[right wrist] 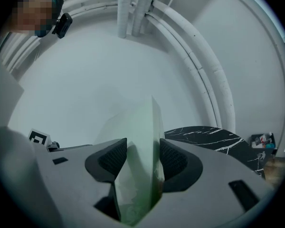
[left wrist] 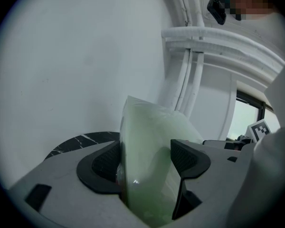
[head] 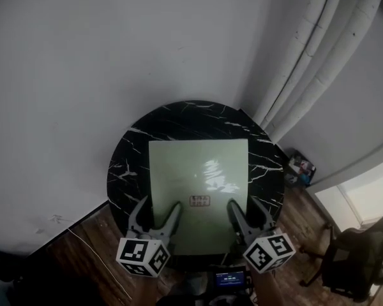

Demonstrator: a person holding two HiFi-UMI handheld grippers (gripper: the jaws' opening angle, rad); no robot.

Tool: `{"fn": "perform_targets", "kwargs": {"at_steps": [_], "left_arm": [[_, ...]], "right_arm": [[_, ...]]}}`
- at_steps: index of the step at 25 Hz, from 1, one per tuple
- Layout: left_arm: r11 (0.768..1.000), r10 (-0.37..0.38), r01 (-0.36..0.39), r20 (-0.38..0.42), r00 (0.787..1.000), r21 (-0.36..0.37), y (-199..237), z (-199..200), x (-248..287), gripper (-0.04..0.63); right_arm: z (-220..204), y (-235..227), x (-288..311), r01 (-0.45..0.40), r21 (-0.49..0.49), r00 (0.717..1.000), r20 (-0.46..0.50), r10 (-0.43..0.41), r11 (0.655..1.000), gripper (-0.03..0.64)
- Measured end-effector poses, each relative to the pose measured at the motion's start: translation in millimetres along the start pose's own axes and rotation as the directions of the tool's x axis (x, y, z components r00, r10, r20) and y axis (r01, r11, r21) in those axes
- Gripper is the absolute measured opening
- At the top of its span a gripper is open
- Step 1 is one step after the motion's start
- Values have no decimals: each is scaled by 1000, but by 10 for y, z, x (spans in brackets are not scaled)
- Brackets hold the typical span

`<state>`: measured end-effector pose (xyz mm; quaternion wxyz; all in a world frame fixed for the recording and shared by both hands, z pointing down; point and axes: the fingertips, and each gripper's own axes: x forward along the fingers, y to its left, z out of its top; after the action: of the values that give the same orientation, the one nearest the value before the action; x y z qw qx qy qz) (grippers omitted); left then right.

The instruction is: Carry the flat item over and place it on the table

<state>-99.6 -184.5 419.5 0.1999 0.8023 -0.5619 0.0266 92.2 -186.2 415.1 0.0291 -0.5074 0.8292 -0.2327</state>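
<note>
The flat item (head: pixel 198 171), a pale green glossy sheet, lies spread over the round black marble table (head: pixel 124 164) and covers most of its middle. I cannot tell whether it touches the top. The left gripper (head: pixel 158 206) has its jaws clamped on the sheet's near edge, left of a small reddish label (head: pixel 200 201). The right gripper (head: pixel 244 204) is clamped on the same edge, right of the label. Each gripper view shows green material pinched between dark pads (left wrist: pixel 107 163). White pipes (head: pixel 313 62) run down the wall corner beyond the table.
</note>
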Motion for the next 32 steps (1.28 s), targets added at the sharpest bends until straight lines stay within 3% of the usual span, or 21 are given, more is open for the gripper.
{"fn": "perform_targets", "kwargs": {"at_steps": [32], "left_arm": [[991,105,-120,-192,976,-67,387,-981,552,342]], "right_arm": [[-921,-661,555,29,71,974,-227,-12,997,190]]}}
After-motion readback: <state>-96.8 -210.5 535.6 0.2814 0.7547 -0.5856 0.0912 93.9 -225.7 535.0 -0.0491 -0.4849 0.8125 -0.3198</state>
